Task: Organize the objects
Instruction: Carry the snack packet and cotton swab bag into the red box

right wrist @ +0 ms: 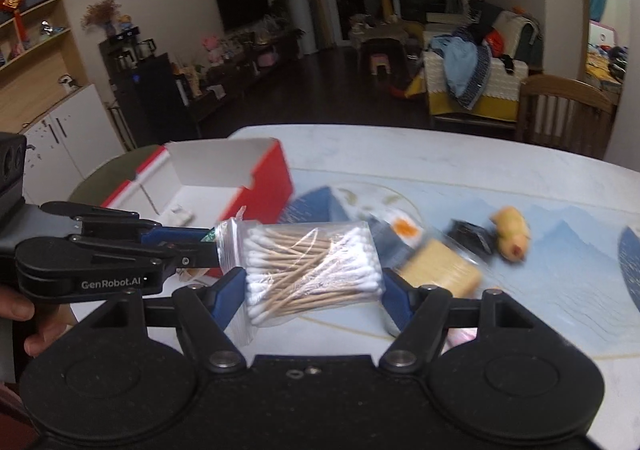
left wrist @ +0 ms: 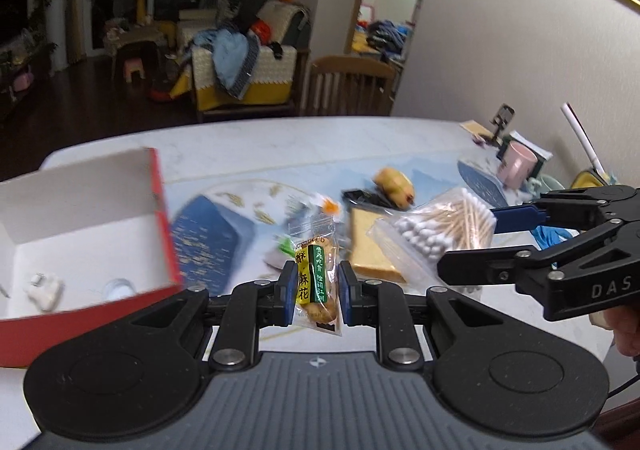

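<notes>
Left wrist view: the left gripper (left wrist: 313,287) pinches a small clear snack packet (left wrist: 316,286) with a yellow and green label, its blue pads (left wrist: 289,288) pressed against both sides, held above the counter (left wrist: 280,146). At the counter's left edge stands an open red box (left wrist: 162,218) with a white interior; a small white item (left wrist: 45,290) and a pale round piece (left wrist: 118,288) lie on its floor. Further in, toward the middle of the counter, lie a slice of toast (left wrist: 370,246), a yellow toy (left wrist: 394,186) and a dark packet (left wrist: 362,198). A pink mug (left wrist: 516,166) stands near the counter's right edge.

The right gripper (left wrist: 472,246) reaches in from the right and holds a zip bag of cotton swabs (left wrist: 440,228).

Right wrist view: the right gripper (right wrist: 314,286) has its blue fingers (right wrist: 224,298) closed on the two ends of the bag of cotton swabs (right wrist: 312,270), which hangs clear of the counter (right wrist: 440,158). The left gripper (right wrist: 208,244) comes in from the left, its tips just beside the bag's zip end; whether they touch cannot be told. The red box (right wrist: 268,186) sits behind, by the counter's left edge.
</notes>
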`<control>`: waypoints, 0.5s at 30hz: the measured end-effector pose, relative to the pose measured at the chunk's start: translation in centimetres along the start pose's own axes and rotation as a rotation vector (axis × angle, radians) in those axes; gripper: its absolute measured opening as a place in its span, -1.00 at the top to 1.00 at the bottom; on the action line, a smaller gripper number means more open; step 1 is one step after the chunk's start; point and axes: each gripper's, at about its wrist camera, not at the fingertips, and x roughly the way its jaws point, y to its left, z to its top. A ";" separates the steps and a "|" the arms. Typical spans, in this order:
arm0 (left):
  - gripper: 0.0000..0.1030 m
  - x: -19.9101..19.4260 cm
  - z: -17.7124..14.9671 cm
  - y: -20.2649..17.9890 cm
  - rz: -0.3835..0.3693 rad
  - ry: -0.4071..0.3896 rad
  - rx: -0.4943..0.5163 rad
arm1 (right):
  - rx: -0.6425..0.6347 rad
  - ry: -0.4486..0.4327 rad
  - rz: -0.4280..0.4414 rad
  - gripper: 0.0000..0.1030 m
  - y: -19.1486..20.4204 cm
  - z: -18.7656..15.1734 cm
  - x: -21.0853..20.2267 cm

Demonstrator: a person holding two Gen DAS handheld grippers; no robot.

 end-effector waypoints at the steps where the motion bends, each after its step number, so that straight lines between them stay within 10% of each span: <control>1: 0.61 -0.5 0.1 0.8 0.008 -0.004 -0.012 | -0.002 0.002 0.008 -0.38 0.6 0.4 0.4; 15: 0.61 -5.4 1.0 10.9 0.110 -0.062 -0.022 | -0.170 0.016 0.087 -0.38 11.1 6.3 7.0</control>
